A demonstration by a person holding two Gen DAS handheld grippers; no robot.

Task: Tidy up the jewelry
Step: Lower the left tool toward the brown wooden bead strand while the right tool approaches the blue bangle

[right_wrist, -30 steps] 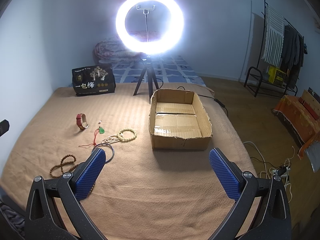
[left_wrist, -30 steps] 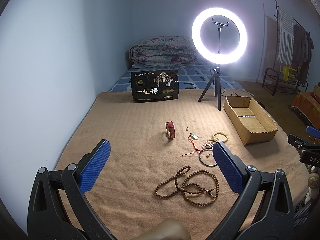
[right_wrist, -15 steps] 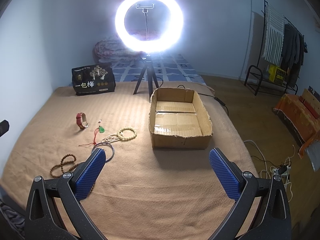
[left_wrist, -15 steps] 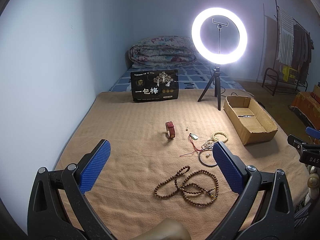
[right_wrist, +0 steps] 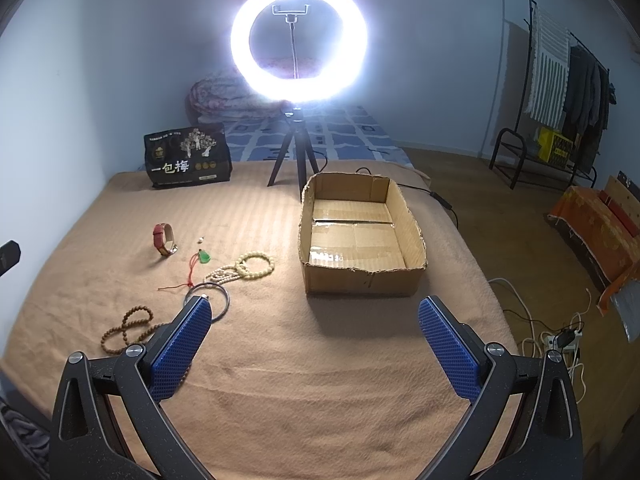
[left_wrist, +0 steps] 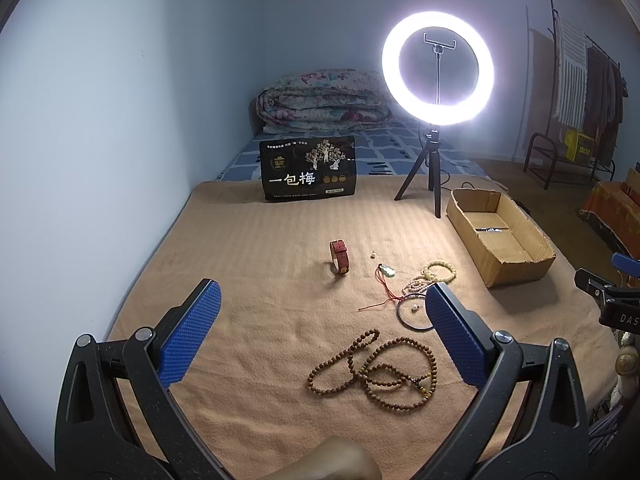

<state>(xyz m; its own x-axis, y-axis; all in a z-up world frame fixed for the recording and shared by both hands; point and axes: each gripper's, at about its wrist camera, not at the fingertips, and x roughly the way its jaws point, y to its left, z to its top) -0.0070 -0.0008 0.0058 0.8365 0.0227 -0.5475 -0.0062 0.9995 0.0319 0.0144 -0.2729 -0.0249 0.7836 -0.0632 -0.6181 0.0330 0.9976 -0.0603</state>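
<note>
Jewelry lies scattered on a tan blanket (left_wrist: 260, 320). A long brown bead necklace (left_wrist: 376, 372) lies just ahead of my open left gripper (left_wrist: 320, 320). Farther off are a red watch (left_wrist: 339, 257), a green pendant on red cord (left_wrist: 387, 270), pale bead bracelets (left_wrist: 438, 272) and a dark bangle (left_wrist: 412, 314). An open cardboard box (right_wrist: 360, 236) stands ahead of my open right gripper (right_wrist: 314, 336), with nothing visible inside it. In the right wrist view the watch (right_wrist: 164, 239), pendant (right_wrist: 205, 257), bracelets (right_wrist: 254, 266), bangle (right_wrist: 218, 300) and brown beads (right_wrist: 128, 328) lie to the left.
A lit ring light on a tripod (left_wrist: 437, 68) stands behind the box. A black printed bag (left_wrist: 308, 169) leans at the blanket's far edge, with a folded quilt (left_wrist: 324, 100) beyond. A clothes rack (right_wrist: 560, 92) and cables (right_wrist: 560, 336) are off to the right on the floor.
</note>
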